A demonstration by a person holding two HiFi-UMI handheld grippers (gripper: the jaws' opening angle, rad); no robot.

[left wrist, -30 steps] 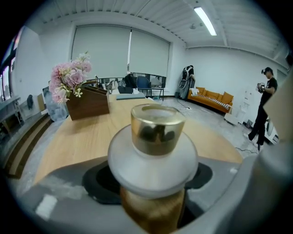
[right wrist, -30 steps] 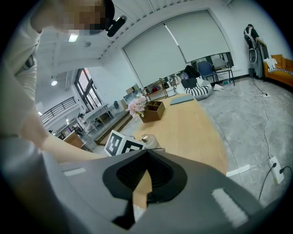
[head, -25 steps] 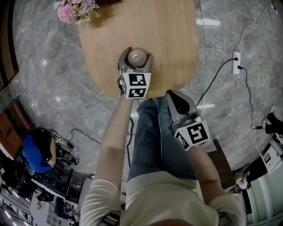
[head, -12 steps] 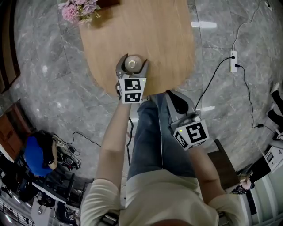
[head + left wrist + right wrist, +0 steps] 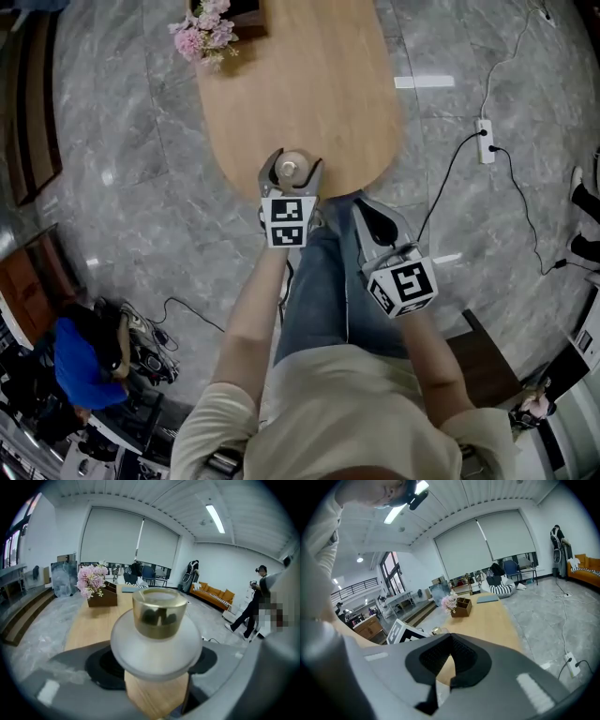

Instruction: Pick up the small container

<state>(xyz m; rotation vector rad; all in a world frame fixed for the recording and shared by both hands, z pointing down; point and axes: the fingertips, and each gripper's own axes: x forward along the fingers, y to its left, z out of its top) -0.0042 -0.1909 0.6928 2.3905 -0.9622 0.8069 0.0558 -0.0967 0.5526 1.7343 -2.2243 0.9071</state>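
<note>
Left gripper view: L gripper (image 5: 157, 663) grips small container (image 5: 158, 620); R gripper (image 5: 449, 662) clenched, empty

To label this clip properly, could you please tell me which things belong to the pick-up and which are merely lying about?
Job in hand: small container, gripped by the left gripper; wooden table.
Lying about: pink flowers; floor power strip; idle right gripper, shut on nothing.
</note>
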